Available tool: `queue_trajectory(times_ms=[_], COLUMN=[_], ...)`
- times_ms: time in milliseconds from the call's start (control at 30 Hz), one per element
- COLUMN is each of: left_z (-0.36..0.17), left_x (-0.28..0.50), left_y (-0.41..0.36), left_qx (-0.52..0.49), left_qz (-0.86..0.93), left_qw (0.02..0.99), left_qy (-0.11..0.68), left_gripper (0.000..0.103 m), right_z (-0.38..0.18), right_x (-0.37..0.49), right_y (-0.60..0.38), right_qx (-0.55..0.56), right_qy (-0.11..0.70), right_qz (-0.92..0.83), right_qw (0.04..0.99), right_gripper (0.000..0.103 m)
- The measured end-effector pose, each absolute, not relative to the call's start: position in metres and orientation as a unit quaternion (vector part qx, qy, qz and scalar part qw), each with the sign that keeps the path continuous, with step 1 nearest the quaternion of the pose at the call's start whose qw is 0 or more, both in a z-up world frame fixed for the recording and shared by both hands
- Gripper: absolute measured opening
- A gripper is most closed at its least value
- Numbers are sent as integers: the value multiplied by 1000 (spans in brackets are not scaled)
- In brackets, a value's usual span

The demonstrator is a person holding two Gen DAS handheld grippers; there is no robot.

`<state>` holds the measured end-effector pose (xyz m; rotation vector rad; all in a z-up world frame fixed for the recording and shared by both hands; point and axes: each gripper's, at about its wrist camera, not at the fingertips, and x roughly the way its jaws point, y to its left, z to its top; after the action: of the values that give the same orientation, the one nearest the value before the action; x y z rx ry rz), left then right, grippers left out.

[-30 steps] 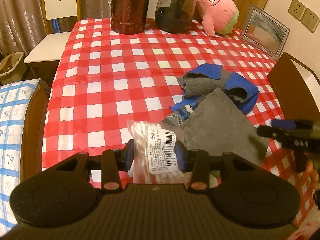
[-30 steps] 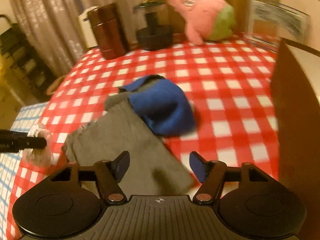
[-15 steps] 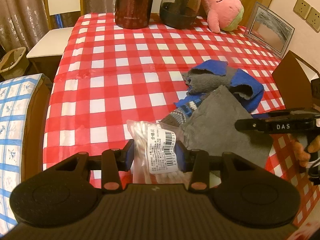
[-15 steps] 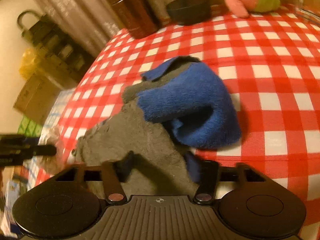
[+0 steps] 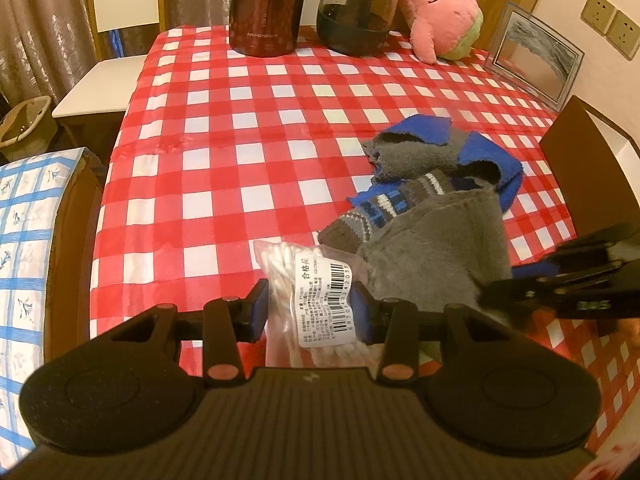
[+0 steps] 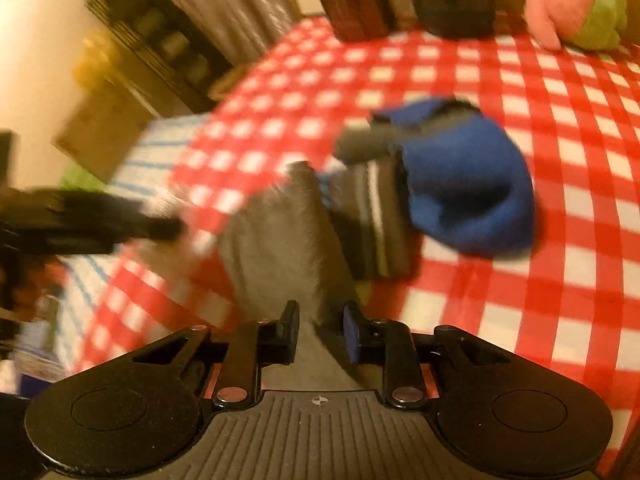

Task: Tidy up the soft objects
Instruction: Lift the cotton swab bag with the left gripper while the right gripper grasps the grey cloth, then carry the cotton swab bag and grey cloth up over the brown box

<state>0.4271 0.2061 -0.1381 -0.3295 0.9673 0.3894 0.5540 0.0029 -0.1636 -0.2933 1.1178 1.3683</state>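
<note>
tablecloth: glossy, smooth plastic-looking check
grey cloth: matt, fuzzy fleece
swab bag: clear shiny plastic, paper label
flask: glossy metal
star toy: soft plush

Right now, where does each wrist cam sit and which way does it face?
Left wrist: on the left gripper, angled down over the checked table; jaws clamp a bag of cotton swabs; right gripper enters at right.
Right wrist: on the right gripper, angled down; jaws, just closing, pinch the grey cloth; left gripper shows at left, blurred.
Shared: grey cloth, blue cloth, pink plush.
</note>
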Motion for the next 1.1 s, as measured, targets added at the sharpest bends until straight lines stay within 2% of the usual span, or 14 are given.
queue_trajectory(times_ms=[267,700,1100], left_z=[-129,-98,-69], left_x=[416,410,438], left_y=[203,189,148], left_qx=[-144,-97,-41], left_qz=[184,156,82], left_qw=[858,878,902], left_qy=[457,443,423], left_gripper=[39,39,39], right_z=[-145,-82,-30], right_x=[527,491,481], right_y=[4,-33,-79], right_qx=[-152,-104,-67], right_qy=[447,410,377], right_qz=[556,521,460], right_qw=[684,741,801], right_gripper=[4,3,3])
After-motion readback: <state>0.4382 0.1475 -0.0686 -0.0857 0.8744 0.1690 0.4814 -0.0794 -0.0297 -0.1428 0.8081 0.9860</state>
